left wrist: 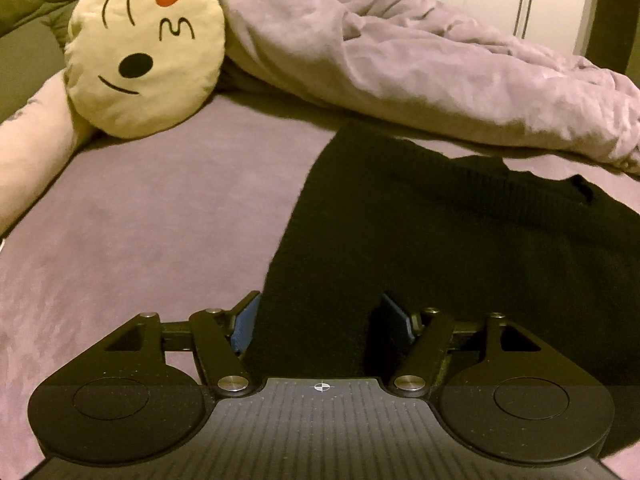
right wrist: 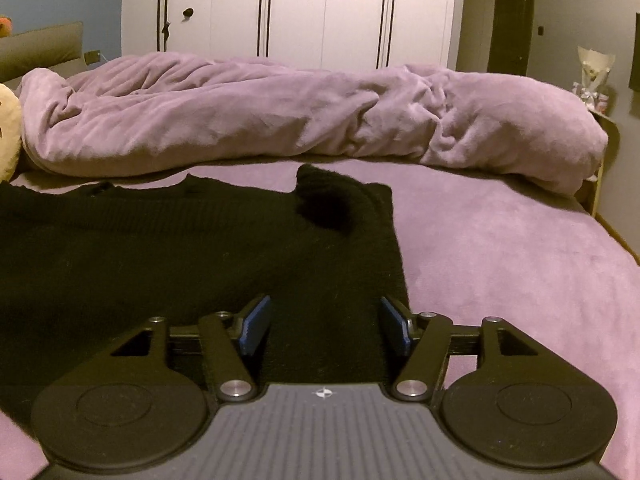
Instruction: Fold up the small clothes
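Observation:
A black knitted sweater (left wrist: pixel 420 216) lies spread flat on the purple bed sheet (left wrist: pixel 160 216). My left gripper (left wrist: pixel 320 320) is open, its blue-padded fingers either side of the sweater's near left edge. In the right wrist view the same sweater (right wrist: pixel 180 240) fills the left and middle, with a raised fold (right wrist: pixel 332 196) near its far right corner. My right gripper (right wrist: pixel 324 324) is open over the sweater's near right part, just inside its right edge. Whether either gripper touches the fabric I cannot tell.
A crumpled lilac duvet (right wrist: pixel 300 120) lies heaped across the far side of the bed. A round cream emoji pillow (left wrist: pixel 148 52) and a long pink bolster (left wrist: pixel 36 140) sit at the far left. White wardrobe doors (right wrist: pixel 300 8) stand behind. The bed's right edge (right wrist: pixel 616 232) drops off.

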### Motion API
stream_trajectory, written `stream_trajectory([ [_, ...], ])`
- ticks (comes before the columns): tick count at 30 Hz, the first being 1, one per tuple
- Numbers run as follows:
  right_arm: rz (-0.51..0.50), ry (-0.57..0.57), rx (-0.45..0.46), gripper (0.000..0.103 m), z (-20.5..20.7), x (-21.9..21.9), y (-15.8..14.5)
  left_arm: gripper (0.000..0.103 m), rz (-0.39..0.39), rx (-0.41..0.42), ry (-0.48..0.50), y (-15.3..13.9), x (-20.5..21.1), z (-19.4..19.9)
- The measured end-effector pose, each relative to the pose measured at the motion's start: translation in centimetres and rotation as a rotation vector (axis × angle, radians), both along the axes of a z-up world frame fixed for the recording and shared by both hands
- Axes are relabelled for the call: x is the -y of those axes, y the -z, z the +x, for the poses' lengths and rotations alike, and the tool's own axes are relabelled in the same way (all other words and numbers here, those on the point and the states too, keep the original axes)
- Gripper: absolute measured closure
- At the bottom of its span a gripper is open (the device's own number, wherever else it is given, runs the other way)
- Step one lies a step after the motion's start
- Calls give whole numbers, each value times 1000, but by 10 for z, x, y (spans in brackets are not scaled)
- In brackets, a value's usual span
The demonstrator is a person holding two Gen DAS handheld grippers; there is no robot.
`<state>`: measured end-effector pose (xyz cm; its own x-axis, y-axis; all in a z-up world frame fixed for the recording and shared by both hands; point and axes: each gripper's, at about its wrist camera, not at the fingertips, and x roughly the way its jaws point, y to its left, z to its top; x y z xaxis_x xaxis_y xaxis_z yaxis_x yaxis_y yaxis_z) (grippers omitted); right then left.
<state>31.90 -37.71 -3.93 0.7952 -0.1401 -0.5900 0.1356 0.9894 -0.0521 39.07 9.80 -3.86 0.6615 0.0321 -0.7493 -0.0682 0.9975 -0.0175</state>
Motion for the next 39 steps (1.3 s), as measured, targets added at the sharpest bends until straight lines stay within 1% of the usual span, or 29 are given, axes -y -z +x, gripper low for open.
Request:
stream_trajectory([
  [3, 16, 7, 32, 38, 10, 8, -3, 32, -25, 21, 8, 2, -2, 15],
  [5, 31, 19, 50, 38, 21, 16, -2, 32, -31, 39, 16, 7, -1, 28],
  [7, 47, 37, 33, 38, 36, 22, 3, 32, -54, 24, 10, 17, 0, 42],
  [9, 64, 37, 11, 38, 49, 25, 7, 33, -98, 2, 3, 22, 0, 52],
  [10, 67, 32, 3, 43, 54, 25, 7, 39, -118, -2, 3, 23, 0, 55],
  [11, 67, 26, -2, 48, 58, 26, 7, 42, -129, -1, 5, 22, 1, 57],
  [12, 69, 17, -8, 57, 61, 26, 6, 48, -137, -2, 12, 22, 2, 59],
  [13, 73, 6, -17, 59, 65, 27, 5, 55, -137, -5, 22, 22, 4, 61],
  [14, 65, 5, -27, 59, 67, 27, 5, 57, -127, -6, 35, 21, 7, 64],
  [16, 50, 8, -40, 67, 70, 28, 3, 65, -111, -7, 51, 20, 11, 67],
  [17, 54, 17, -43, 69, 73, 30, 2, 66, -106, -10, 53, 20, 12, 69],
  [20, 71, 33, -56, 68, 86, 33, -1, 66, -114, -20, 51, 21, 12, 74],
  [22, 53, 34, -65, 60, 97, 32, -2, 55, -118, -23, 44, 21, 12, 79],
  [23, 49, 29, -75, 59, 103, 30, -1, 54, -123, -26, 35, 22, 12, 81],
  [24, 48, 25, -88, 59, 108, 28, -1, 54, -135, -33, 29, 22, 13, 85],
  [25, 48, 14, -106, 65, 112, 26, 1, 54, -140, -39, 21, 23, 13, 88],
  [26, 29, 8, -120, 72, 115, 23, 2, 57, -140, -42, 17, 24, 15, 91],
  [27, 0, 1, -128, 83, 116, 20, 3, 61, -132, -44, 14, 24, 17, 94],
  [29, -31, -24, -123, 85, 112, 17, 0, 69, -126, -45, 3, 21, 19, 96],
  [30, -36, -31, -114, 86, 108, 17, -3, 75, -128, -45, -1, 20, 18, 97],
  [31, -40, -35, -103, 87, 105, 18, -7, 78, -131, -42, -3, 17, 17, 97],
  [35, -36, -27, -59, 90, 101, 24, -24, 85, -132, -26, -23, 5, 11, 99],
  [36, -36, -21, -43, 93, 101, 25, -28, 88, -145, -20, -39, 2, 8, 101],
  [37, -35, -17, -26, 93, 102, 26, -32, 92, -161, -13, -54, -1, 5, 103],
  [39, -18, -2, -1, 93, 107, 28, -39, 94, -186, 5, -82, -6, 0, 107],
])
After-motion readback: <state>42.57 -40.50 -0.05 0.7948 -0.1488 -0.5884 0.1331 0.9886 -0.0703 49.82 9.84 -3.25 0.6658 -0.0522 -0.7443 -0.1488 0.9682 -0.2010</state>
